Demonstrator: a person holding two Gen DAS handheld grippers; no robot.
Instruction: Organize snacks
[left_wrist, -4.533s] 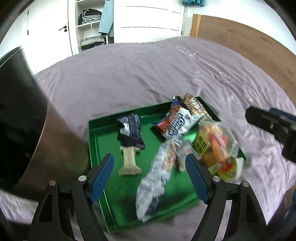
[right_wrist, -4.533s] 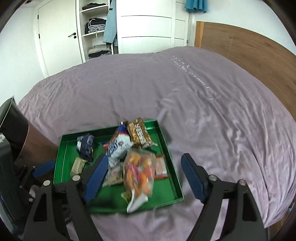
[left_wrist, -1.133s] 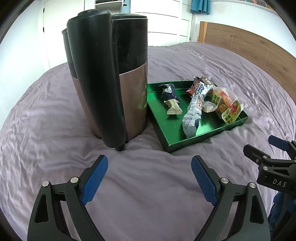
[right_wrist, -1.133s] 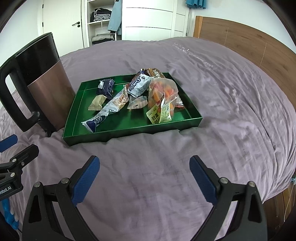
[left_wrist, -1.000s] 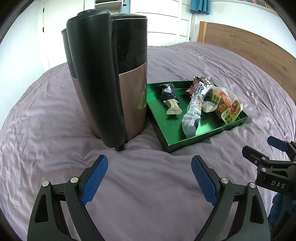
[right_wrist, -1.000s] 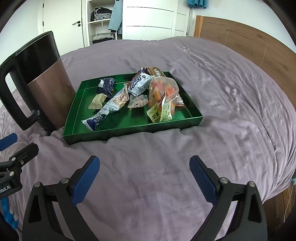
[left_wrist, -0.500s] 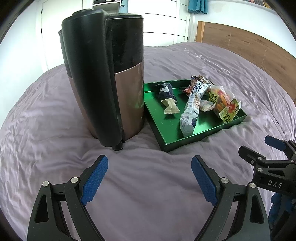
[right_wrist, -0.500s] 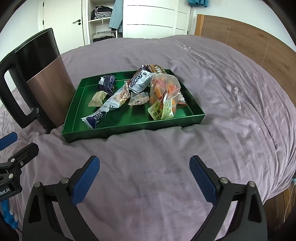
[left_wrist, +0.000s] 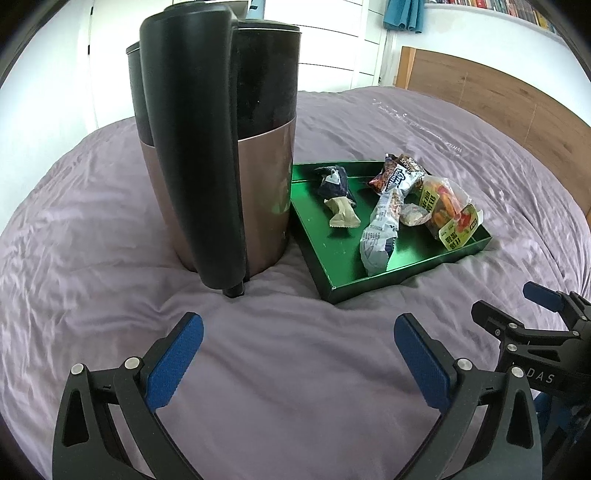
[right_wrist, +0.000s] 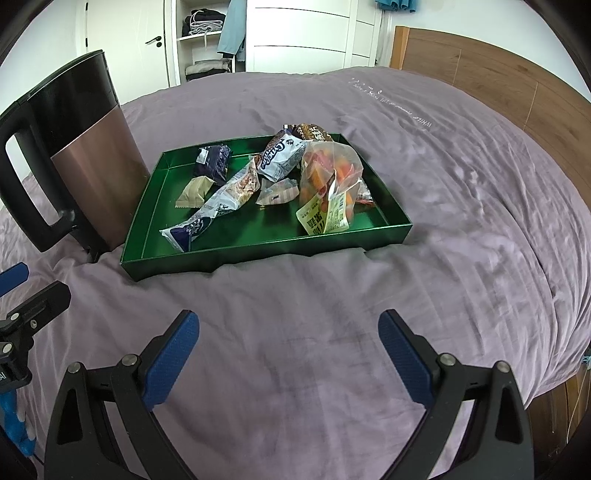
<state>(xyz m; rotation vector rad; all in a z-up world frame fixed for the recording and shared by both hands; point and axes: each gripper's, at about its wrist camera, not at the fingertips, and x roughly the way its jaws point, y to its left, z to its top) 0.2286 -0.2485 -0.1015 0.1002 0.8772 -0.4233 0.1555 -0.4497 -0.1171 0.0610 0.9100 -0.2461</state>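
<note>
A green tray (right_wrist: 266, 254) lies on the purple bedspread and holds several snack packets. Among them are a long white-and-blue packet (right_wrist: 218, 206), a clear bag of orange snacks (right_wrist: 328, 184), a dark blue packet (right_wrist: 213, 159) and a small beige packet (right_wrist: 195, 191). The same tray (left_wrist: 406, 275) shows at mid-right in the left wrist view. My left gripper (left_wrist: 298, 328) hovers over bare bedspread, short of the tray; its jaws are opening with nothing between them. My right gripper (right_wrist: 289, 325) is open and empty, in front of the tray's near wall.
A tall black-and-copper kettle (left_wrist: 221, 147) stands against the tray's left side, handle toward me. A wooden headboard (right_wrist: 480, 74) runs along the right. The bed's edge (right_wrist: 554, 369) drops off at the lower right. A wardrobe and a door are at the back.
Since the earliest frames both grippers have drawn back from over the tray to the near bedspread. Over the last second hardly anything has moved; the left pads stand slightly wider.
</note>
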